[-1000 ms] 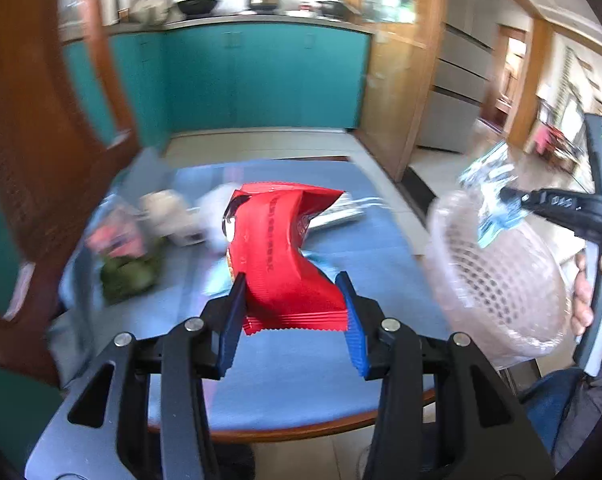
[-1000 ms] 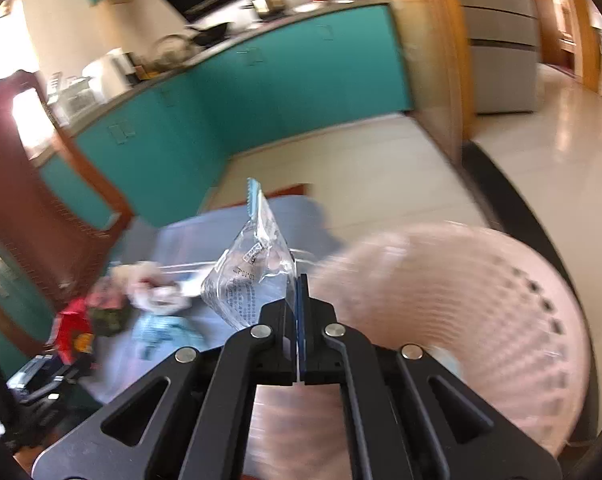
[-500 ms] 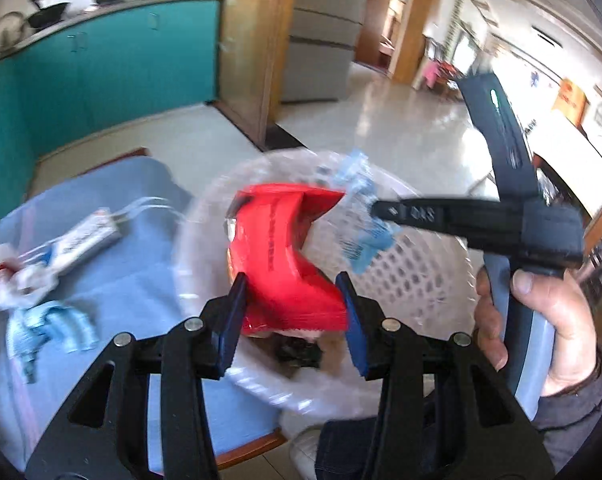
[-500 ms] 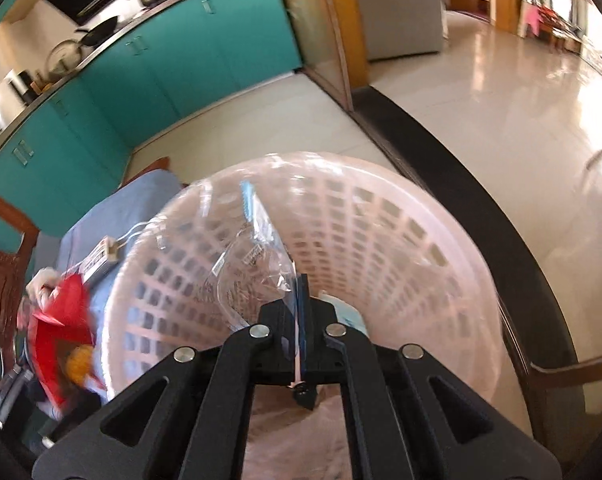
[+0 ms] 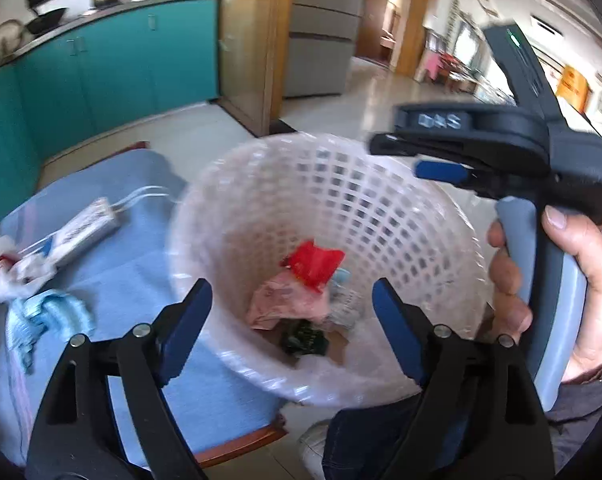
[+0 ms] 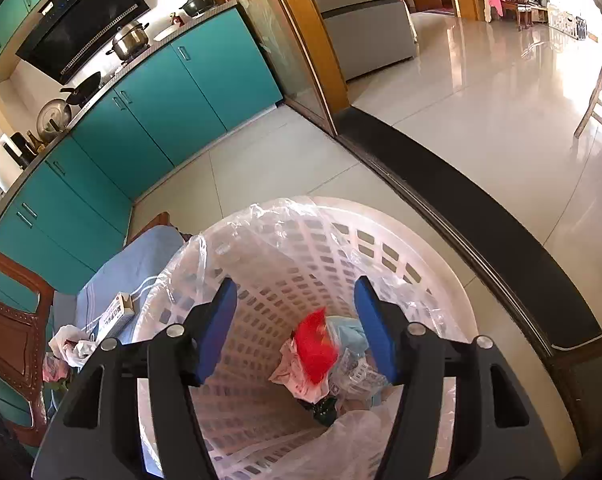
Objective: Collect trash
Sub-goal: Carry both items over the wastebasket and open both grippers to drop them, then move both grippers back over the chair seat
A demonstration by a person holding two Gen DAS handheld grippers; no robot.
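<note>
Both tools (image 5: pixel 291 312) (image 6: pixel 295 320) just opened, empty, over basket (image 6: pixel 441 264).

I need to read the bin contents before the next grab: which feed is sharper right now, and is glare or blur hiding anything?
Right wrist view is sharp: red wrapper and other trash in the basket read clearly, though the sunlit floor glares. Left wrist view is motion-blurred: basket rim and the right tongs smear. Both views bend straight lines at the edges.

"D&S" on right gripper (image 5: pixel 417 160)
</note>
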